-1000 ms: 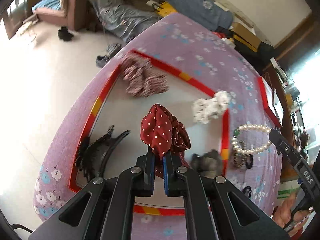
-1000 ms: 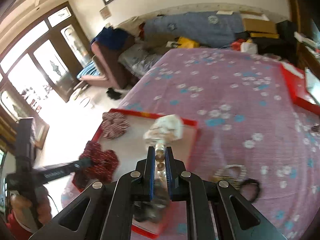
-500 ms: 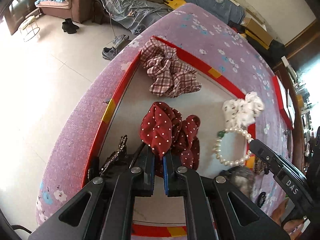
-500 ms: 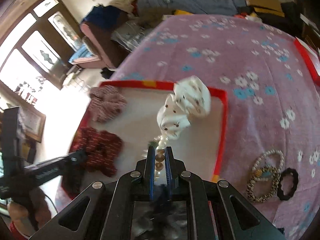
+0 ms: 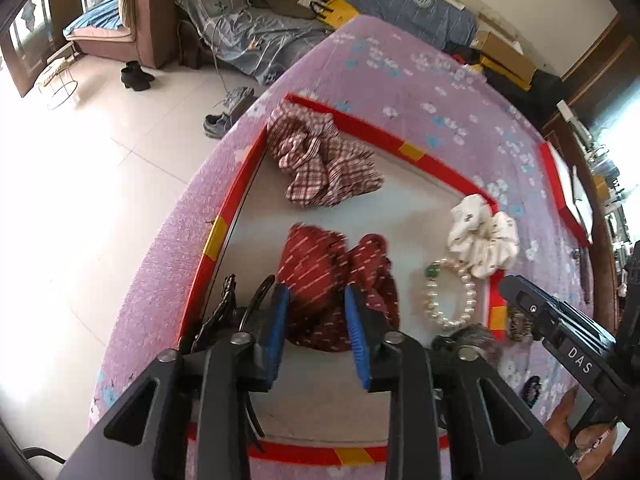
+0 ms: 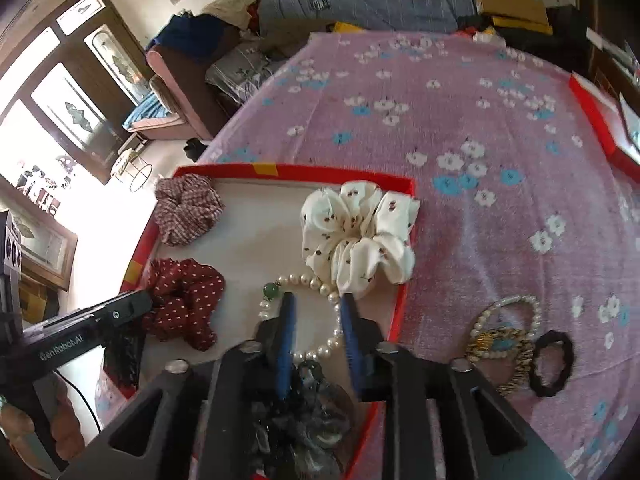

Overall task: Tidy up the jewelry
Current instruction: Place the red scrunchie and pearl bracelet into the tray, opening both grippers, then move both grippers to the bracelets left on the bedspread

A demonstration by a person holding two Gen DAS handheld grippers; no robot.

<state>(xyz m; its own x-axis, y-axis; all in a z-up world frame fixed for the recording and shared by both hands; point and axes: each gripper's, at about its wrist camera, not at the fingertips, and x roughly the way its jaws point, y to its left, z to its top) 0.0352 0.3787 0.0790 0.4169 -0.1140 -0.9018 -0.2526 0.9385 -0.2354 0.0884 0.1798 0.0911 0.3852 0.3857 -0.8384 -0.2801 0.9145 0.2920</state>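
Note:
A red-rimmed tray point(image 5: 236, 196) point(image 6: 224, 169) lies on a purple flowered cloth. In it lie a dark red dotted scrunchie point(image 5: 332, 276) point(image 6: 184, 300), a plaid scrunchie point(image 5: 320, 164) point(image 6: 186, 208), a white scrunchie point(image 5: 482, 236) point(image 6: 360, 232) and a pearl bracelet point(image 5: 450, 300) point(image 6: 316, 316). My left gripper point(image 5: 316, 300) is open, its fingers either side of the red scrunchie. My right gripper point(image 6: 318, 308) is open over the pearl bracelet, which rests on the tray.
A black hair claw point(image 5: 228, 312) lies at the tray's left edge and a grey fuzzy piece point(image 6: 308, 412) at its near right. On the cloth to the right lie a beaded bracelet pile point(image 6: 504, 336) and a black hair tie point(image 6: 552, 360). A second red tray point(image 6: 600, 120) sits far right.
Both grippers have opened. The red scrunchie and the pearl bracelet, held before, now lie released on the tray.

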